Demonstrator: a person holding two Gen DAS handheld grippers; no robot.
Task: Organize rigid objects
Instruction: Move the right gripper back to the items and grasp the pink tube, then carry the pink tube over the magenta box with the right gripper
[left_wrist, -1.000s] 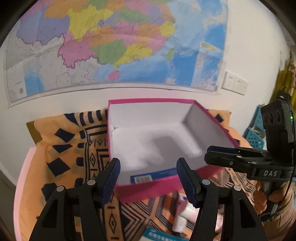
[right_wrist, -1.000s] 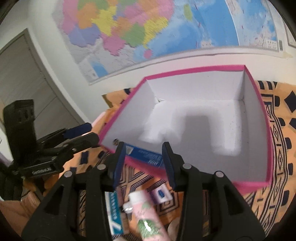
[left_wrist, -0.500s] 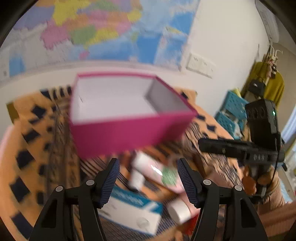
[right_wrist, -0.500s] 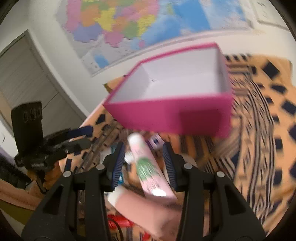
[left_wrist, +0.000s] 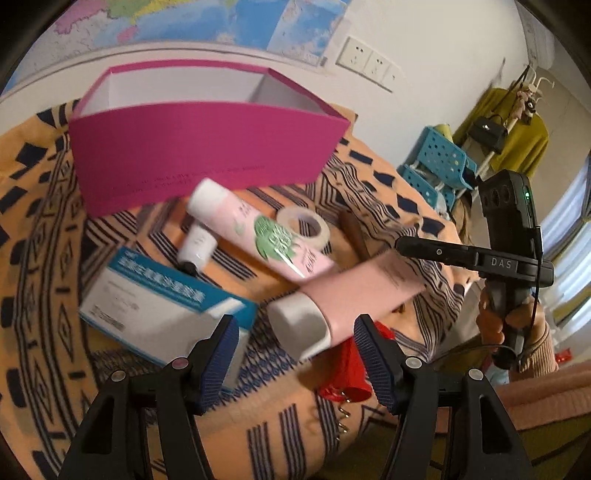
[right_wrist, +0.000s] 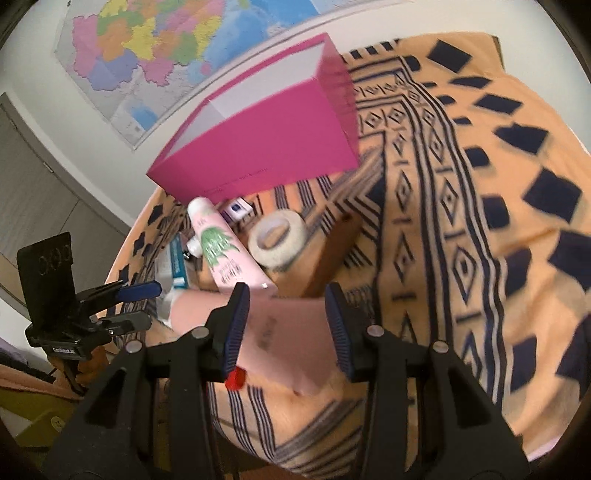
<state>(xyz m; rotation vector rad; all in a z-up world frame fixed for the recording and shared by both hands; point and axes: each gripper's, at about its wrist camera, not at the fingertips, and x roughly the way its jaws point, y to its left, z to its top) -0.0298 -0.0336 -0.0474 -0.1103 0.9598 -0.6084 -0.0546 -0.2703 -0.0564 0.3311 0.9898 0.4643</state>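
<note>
An open magenta box (left_wrist: 199, 147) with a white inside stands at the back of the patterned cloth; it also shows in the right wrist view (right_wrist: 266, 136). In front of it lie a pink tube with a green leaf print (left_wrist: 258, 229) (right_wrist: 221, 254), a plain pink tube with a white cap (left_wrist: 343, 295) (right_wrist: 280, 332), a tape roll (left_wrist: 304, 225) (right_wrist: 277, 240), a blue and white carton (left_wrist: 159, 306) and a small white bottle (left_wrist: 197, 245). My left gripper (left_wrist: 295, 354) is open above the plain tube's cap. My right gripper (right_wrist: 288, 328) is open around the tube's flat end.
A brown stick-like object (left_wrist: 354, 232) lies right of the tape. A red item (left_wrist: 347, 373) lies under the plain tube. The orange cloth (right_wrist: 480, 184) stretches bare to the right. A wall map (right_wrist: 166, 37) hangs behind; blue crates (left_wrist: 439, 162) stand off the table.
Both grippers have pulled back and tilted down from over the box's inside to the loose items in front of it. Both stay open.
</note>
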